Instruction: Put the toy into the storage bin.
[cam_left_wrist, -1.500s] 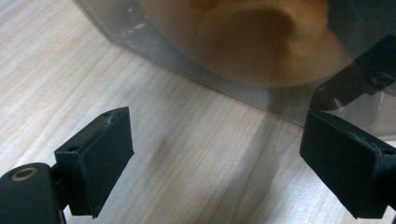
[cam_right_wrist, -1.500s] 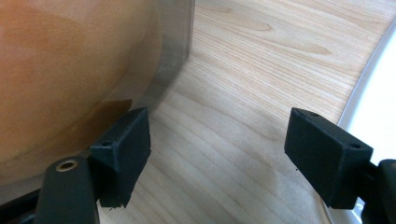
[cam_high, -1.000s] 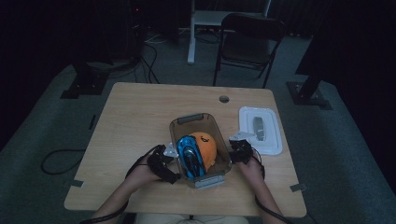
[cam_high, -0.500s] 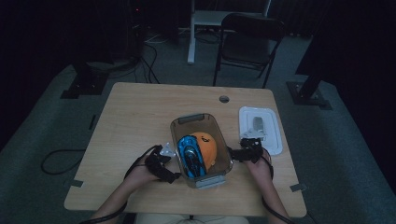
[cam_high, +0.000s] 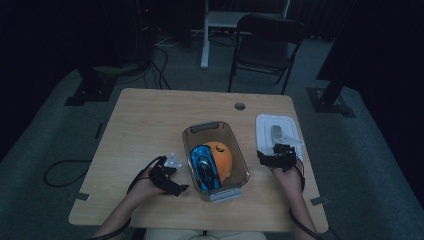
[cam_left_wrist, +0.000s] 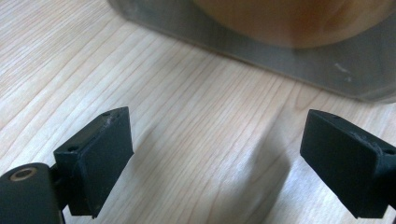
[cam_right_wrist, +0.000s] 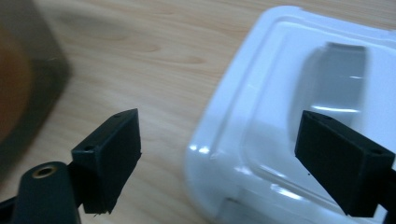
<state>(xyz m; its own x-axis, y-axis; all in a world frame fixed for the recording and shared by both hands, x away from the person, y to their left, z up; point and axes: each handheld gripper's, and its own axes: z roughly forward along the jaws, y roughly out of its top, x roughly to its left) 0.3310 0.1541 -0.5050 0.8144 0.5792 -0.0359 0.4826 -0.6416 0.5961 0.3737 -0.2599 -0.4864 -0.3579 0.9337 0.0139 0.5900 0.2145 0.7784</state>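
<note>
While one clear plastic rectangular tub (cam_high: 216, 159) sits near the middle of the pale wooden bench (cam_high: 150, 120), it holds one orange ball-shaped toy (cam_high: 222, 156) and one blue toy car (cam_high: 202, 165) side by side. One white rectangular plastic lid (cam_high: 277, 135) lies flat at about three o'clock from the tub, apart from it. Two claws are at work. The right claw (cam_high: 278, 156) hovers over the lid's near end, at six o'clock on the lid; its jaws have just been opening and stand spread wide, with the lid's near left corner (cam_right_wrist: 243, 140) below and between them but no pad pressing on it. The left claw (cam_high: 170, 176) rests at about nine o'clock from the tub, spread wide over bare bench (cam_left_wrist: 187, 140), with the tub wall (cam_left_wrist: 280, 60) just ahead at twelve o'clock.
</note>
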